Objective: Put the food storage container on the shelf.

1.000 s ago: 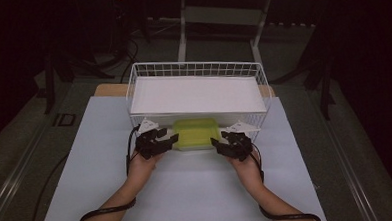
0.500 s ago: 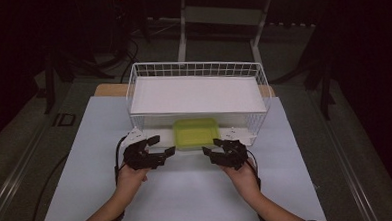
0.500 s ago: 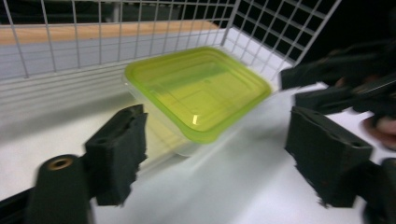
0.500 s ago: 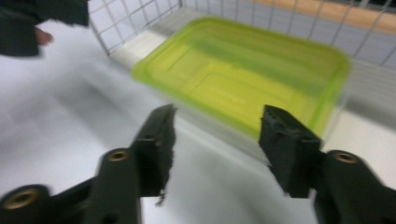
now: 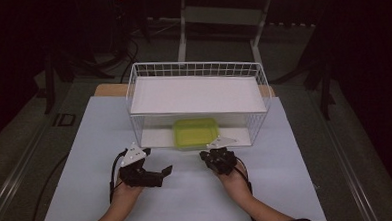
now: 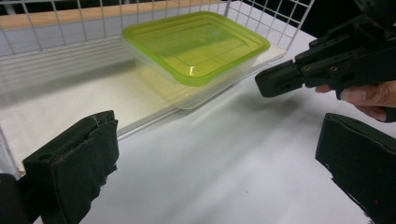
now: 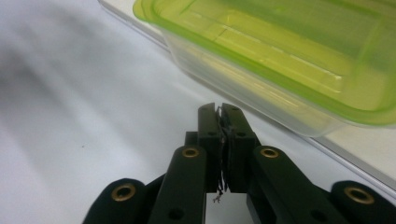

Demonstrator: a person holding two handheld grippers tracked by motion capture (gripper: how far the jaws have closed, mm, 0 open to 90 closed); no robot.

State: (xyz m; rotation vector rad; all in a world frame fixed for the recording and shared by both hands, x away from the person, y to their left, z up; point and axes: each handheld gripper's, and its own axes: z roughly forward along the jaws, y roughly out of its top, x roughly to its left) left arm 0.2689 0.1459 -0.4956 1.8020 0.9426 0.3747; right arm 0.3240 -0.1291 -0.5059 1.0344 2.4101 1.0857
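A clear plastic container with a lime-green lid (image 5: 195, 132) (image 6: 196, 44) (image 7: 289, 51) lies on the bottom board of a white wire rack (image 5: 197, 69), at its front edge. My left gripper (image 5: 163, 175) (image 6: 215, 172) rests over the white table in front of the rack, left of the container. Its jaws have just been opening and stand wide apart with nothing between them. My right gripper (image 5: 206, 155) (image 7: 219, 109) hovers just before the container's near right corner. Its jaws have just been closing and now meet on nothing. Its tip (image 6: 271, 84) also appears in the left gripper view.
The rack carries a white upper shelf (image 5: 198, 93) above the container. A white sheet (image 5: 287, 186) covers the table, with a wooden strip (image 5: 108, 89) behind it. The surroundings are dark, with stands and cables on the floor.
Both hands have drawn back toward the near side, away from the container's ends. The left jaws spread wide and the right jaws came together. The container stays in the rack.
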